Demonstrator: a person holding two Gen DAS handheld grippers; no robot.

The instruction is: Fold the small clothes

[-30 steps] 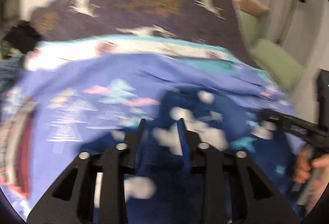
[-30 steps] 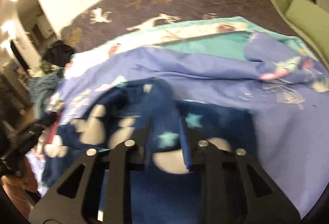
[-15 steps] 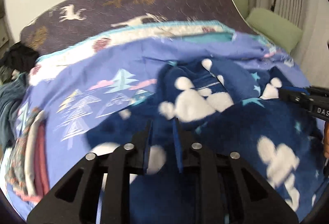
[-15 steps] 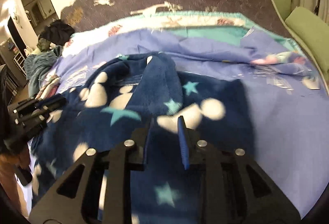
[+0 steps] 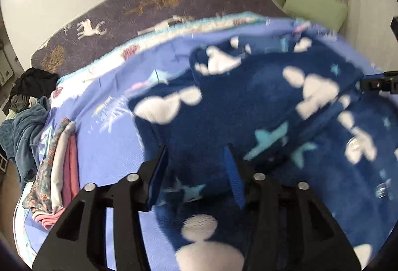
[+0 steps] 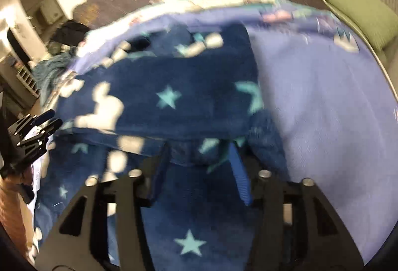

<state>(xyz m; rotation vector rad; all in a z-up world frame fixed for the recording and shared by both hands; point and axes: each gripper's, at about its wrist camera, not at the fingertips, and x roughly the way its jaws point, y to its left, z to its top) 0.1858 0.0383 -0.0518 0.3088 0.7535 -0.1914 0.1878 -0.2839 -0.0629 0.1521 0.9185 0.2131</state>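
Observation:
A dark blue fleece garment point(image 5: 248, 107) with white clouds and teal stars lies folded over on the light blue bedspread point(image 5: 112, 146). It also fills the right wrist view point(image 6: 169, 102). My left gripper point(image 5: 196, 159) is open, its jaws wide apart over the garment's near left part. My right gripper point(image 6: 199, 156) is open too, with the garment's folded edge lying between its jaws. The right gripper shows at the right edge of the left wrist view point(image 5: 378, 83). The left gripper shows at the left of the right wrist view point(image 6: 32, 129).
A stack of folded clothes point(image 5: 59, 171) lies at the bed's left edge. A teal fleece and dark clothes point(image 5: 24, 107) are heaped beyond it. Green cushions point(image 5: 316, 7) sit at the far right. A dark deer-print blanket point(image 5: 174, 0) covers the far bed.
Both grippers held the garment shut, carried its near edge forward over itself, and now stand open. The garment lies doubled over.

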